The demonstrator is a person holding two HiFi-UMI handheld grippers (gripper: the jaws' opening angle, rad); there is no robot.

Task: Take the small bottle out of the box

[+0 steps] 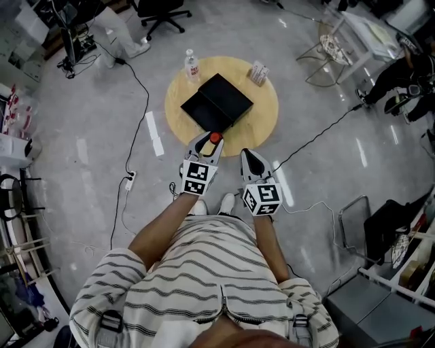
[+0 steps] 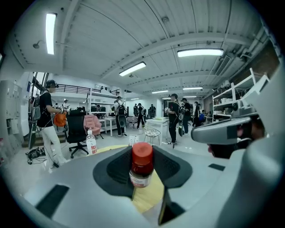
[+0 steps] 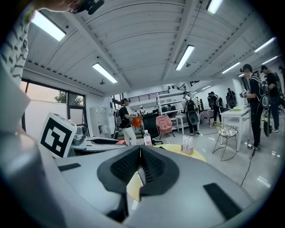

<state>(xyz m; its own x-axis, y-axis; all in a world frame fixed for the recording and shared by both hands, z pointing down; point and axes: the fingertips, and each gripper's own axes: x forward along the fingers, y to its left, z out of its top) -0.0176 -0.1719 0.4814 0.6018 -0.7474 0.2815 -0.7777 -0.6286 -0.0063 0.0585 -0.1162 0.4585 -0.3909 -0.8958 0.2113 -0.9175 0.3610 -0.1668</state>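
Observation:
The small bottle (image 2: pixel 142 164), brown with a red cap (image 1: pixel 215 137), sits upright between the jaws of my left gripper (image 1: pixel 211 138), which is shut on it. It hangs above the near edge of the round yellow table (image 1: pixel 262 115), just in front of the open black box (image 1: pixel 216 102). My right gripper (image 1: pixel 249 154) is beside the left one, off the table's near right edge. In the right gripper view its jaws (image 3: pixel 140 152) meet at the tips with nothing between them.
A clear water bottle (image 1: pixel 192 66) and a small card stand (image 1: pixel 258 72) stand on the table's far side. Cables (image 1: pixel 136 129) run over the grey floor around the table. An office chair (image 1: pixel 162 13), a wire chair (image 3: pixel 225 133) and several people stand further off.

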